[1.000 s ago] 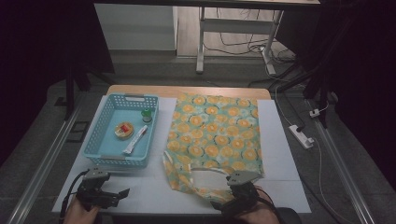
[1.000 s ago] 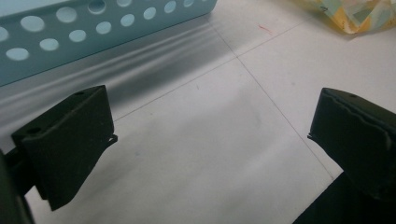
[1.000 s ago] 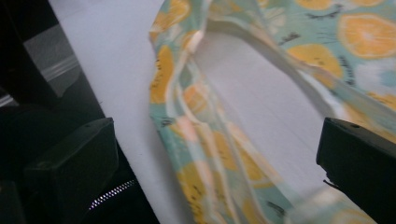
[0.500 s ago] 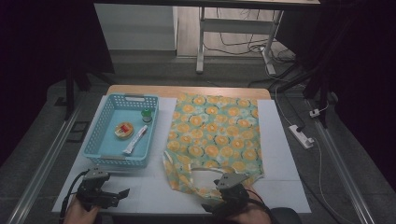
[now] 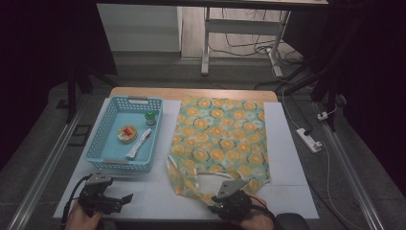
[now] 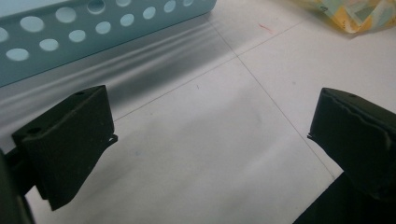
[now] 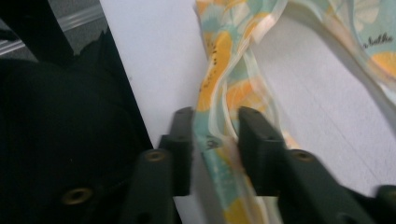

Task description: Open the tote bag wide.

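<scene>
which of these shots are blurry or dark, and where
High view: dim, room edges nearly black, white table lit. Left gripper view: fairly sharp, soft banded shadow on the table beside the blue basket. Right gripper view: soft and smeared, the bag handle between the right tool looks out of focus; left side falls into black.

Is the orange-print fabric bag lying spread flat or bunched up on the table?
Spread flat: the fabric bag lies open across the white table, with only its near handle lifted between the right hand-held gripper jaws.
</scene>
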### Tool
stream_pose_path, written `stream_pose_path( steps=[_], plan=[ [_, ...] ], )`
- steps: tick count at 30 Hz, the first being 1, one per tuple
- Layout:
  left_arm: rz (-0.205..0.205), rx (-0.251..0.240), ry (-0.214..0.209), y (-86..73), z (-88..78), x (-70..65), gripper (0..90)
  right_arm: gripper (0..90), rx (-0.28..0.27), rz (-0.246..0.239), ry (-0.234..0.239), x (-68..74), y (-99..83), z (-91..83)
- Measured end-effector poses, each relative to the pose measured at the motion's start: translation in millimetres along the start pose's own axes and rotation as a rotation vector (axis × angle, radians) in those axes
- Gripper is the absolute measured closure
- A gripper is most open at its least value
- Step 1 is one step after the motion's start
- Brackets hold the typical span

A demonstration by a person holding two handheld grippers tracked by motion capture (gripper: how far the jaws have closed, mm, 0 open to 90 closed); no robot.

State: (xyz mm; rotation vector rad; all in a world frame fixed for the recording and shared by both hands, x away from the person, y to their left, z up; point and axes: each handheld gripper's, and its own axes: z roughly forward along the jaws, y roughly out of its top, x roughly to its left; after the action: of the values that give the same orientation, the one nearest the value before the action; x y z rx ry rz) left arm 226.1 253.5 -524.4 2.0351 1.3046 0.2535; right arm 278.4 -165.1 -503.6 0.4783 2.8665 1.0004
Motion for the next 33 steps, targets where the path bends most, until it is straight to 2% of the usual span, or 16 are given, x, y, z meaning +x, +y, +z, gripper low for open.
stream_pose_path(
  steps=[1,2,6,10,15,17,19,33],
  plan=[
    [0.0,-0.001,0.001,0.0,0.1,-0.1,0.0,72.6,0.006,-0.001,0.002,-1.2,-0.7,0.6],
    [0.001,0.0,0.001,0.0,0.1,-0.2,0.0,82.4,0.022,-0.003,0.002,-2.6,-1.5,0.5],
    [0.001,0.0,0.002,0.0,0.1,-0.3,0.0,88.0,0.01,0.01,0.022,-5.1,-1.1,-2.7],
    [0.0,0.0,0.001,0.1,0.2,-0.2,0.0,88.6,-0.009,0.028,0.032,-8.0,0.9,-7.1],
    [-0.002,0.0,0.0,0.1,0.1,0.2,0.0,88.8,-0.052,0.067,0.058,-18.6,7.5,-17.9],
    [-0.003,0.0,-0.001,0.1,0.0,0.3,0.0,88.8,-0.058,0.072,0.054,-20.4,8.5,-19.5],
    [-0.003,-0.001,-0.001,0.0,-0.1,0.5,0.1,88.9,-0.082,0.091,0.04,-29.4,12.8,-26.0],
    [-0.006,0.003,-0.002,0.3,0.3,0.9,0.1,88.9,-0.101,0.12,0.029,-66.9,25.6,-31.0]
  ],
)
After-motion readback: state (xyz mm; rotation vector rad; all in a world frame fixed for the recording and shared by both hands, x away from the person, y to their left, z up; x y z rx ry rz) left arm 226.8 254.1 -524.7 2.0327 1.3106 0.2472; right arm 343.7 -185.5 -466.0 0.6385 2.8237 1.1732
